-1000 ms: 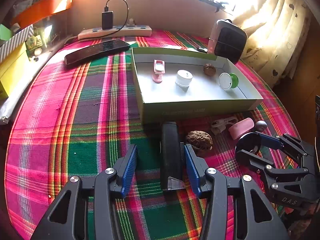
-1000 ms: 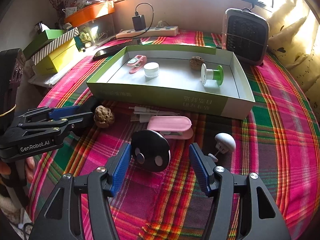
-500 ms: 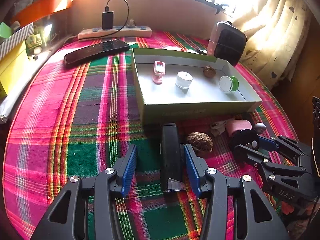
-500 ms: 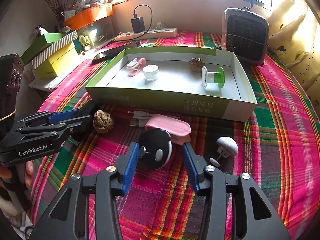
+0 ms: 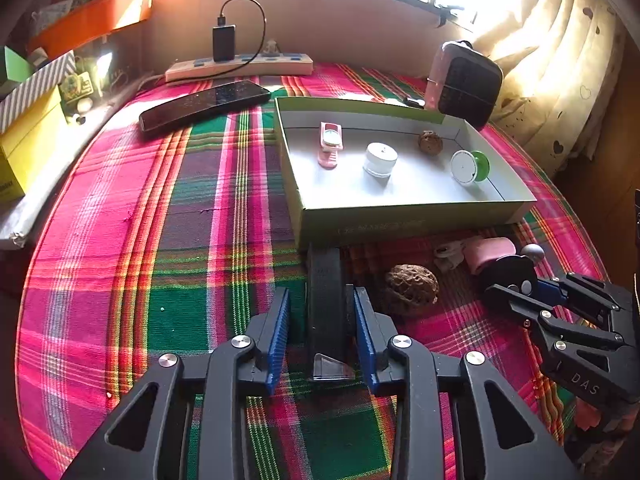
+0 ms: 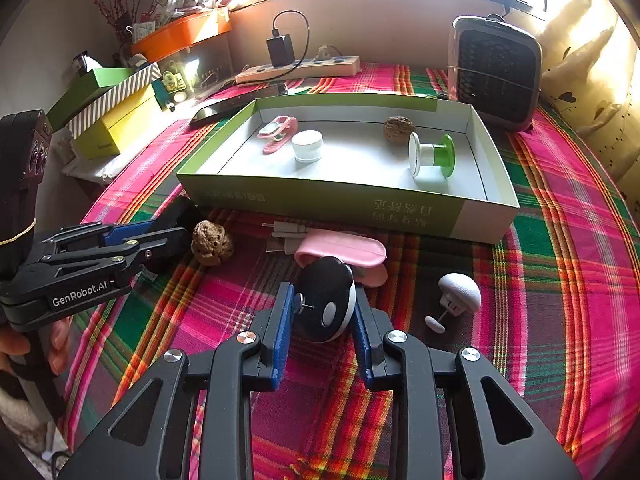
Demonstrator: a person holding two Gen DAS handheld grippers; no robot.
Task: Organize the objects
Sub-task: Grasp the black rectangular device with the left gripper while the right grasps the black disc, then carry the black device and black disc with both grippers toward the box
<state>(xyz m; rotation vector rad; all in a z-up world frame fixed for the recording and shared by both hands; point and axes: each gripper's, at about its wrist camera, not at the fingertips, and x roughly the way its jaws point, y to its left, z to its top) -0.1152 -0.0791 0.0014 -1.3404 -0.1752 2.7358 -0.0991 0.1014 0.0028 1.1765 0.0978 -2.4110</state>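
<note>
My left gripper straddles a black bar lying on the plaid cloth in front of the green-and-white box. Its jaws are closing; the right pad touches the bar and a strip of cloth still shows at the left pad. My right gripper is closing on a black round object, and both pads press on it. A walnut, a pink case, white clips and a white mushroom-shaped piece lie loose nearby. In the box lie a pink clip, a white jar, another walnut and a green spool.
A dark fan heater stands behind the box at the right. A power strip with a charger and a black phone lie at the back. Yellow and green boxes are stacked at the left. A hand holds the left gripper.
Both grippers' jaws have narrowed. The left pads came in around the black bar. The right pads closed onto the black round object, which now stands tilted between them.
</note>
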